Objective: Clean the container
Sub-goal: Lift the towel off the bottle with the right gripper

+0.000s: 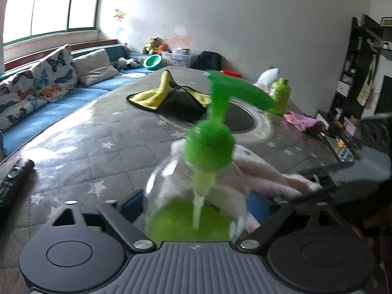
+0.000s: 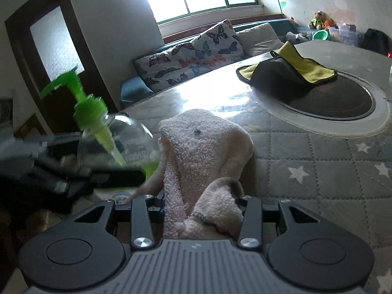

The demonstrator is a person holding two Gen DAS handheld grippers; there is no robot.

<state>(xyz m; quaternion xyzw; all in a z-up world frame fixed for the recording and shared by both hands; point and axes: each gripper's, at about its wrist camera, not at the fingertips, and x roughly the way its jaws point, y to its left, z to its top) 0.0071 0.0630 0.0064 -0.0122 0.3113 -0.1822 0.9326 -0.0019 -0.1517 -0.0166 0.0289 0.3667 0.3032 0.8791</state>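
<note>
A clear pump bottle (image 1: 193,196) with a green pump head and green liquid at its bottom fills the left wrist view. My left gripper (image 1: 193,208) is shut on the bottle's body. From the right wrist view the same bottle (image 2: 115,142) hangs tilted at the left, held by the left gripper (image 2: 98,171). My right gripper (image 2: 201,205) is shut on a fluffy pale pink cloth (image 2: 203,152), which stands up between its fingers and touches the bottle's right side. That cloth (image 1: 264,174) shows behind the bottle in the left wrist view.
A grey star-patterned quilted cover (image 2: 318,171) lies over the round table with a dark turntable (image 2: 330,100). A yellow and black cloth (image 1: 169,95) rests on it. A green bottle (image 1: 279,95), a pink rag (image 1: 301,120) and a remote (image 1: 12,178) lie around. A sofa with cushions (image 1: 41,78) stands behind.
</note>
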